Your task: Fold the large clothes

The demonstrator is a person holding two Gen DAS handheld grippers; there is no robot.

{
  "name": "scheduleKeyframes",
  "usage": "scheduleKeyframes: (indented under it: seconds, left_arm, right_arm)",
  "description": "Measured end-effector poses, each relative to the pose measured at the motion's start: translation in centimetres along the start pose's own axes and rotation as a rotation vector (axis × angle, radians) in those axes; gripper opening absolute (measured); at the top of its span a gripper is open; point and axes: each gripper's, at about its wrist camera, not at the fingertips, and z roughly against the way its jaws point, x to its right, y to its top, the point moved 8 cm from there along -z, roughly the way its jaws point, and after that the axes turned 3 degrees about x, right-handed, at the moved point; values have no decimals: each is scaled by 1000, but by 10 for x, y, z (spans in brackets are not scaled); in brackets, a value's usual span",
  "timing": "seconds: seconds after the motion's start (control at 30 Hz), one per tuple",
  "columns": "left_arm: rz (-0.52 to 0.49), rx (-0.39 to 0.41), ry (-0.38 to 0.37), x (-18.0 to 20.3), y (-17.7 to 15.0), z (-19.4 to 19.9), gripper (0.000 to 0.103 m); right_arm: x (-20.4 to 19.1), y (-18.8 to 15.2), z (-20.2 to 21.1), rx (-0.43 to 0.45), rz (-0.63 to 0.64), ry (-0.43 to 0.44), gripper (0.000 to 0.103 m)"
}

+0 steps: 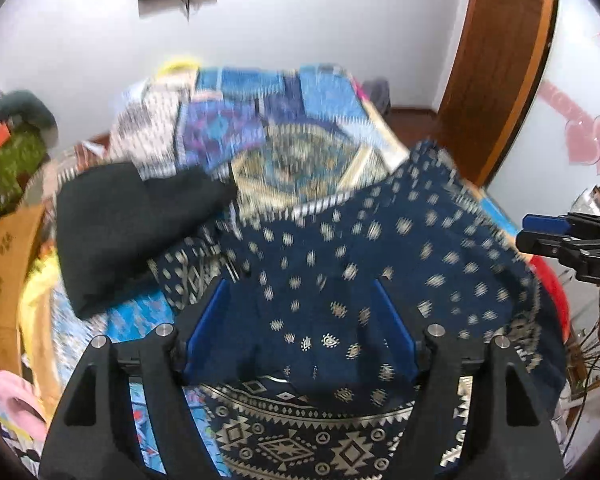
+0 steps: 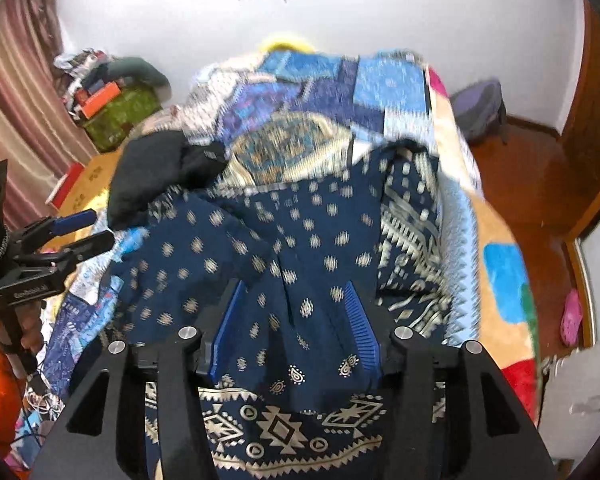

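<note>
Black garment (image 1: 140,224) heaped at left on the bed's patchwork quilt (image 1: 300,128). Navy gold-print garment (image 1: 380,248) lies spread across the bed, probably just laid down for folding; motion blur hampers detail. Left claw (image 1: 300,328) spread, cloth beneath, not pinched. Right claw (image 2: 292,328) likewise spread over the fabric. Both angle steeply downward, side by side.

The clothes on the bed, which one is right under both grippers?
The navy garment with the gold print, spread at the near edge. The plain black garment lies farther back on the bed, beyond either gripper.
</note>
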Motion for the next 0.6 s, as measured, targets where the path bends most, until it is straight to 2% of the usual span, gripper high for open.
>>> scheduleKeyframes:
  seconds: [0.2, 0.33, 0.47, 0.6]
  left_arm:
    - [19, -141, -2, -2, -39, -55, 72]
    - [45, -201, -14, -5, -57, -68, 72]
    - [52, -179, -21, -13, -49, -52, 72]
    - [75, -83, 10, -38, -22, -21, 72]
  right_arm:
    - [13, -30, -31, -117, -25, -21, 48]
    - [15, -31, -26, -121, -25, -10, 48]
    - [18, -18, -12, -92, -12, -22, 48]
    - [28, 2, 1, -30, -33, -28, 48]
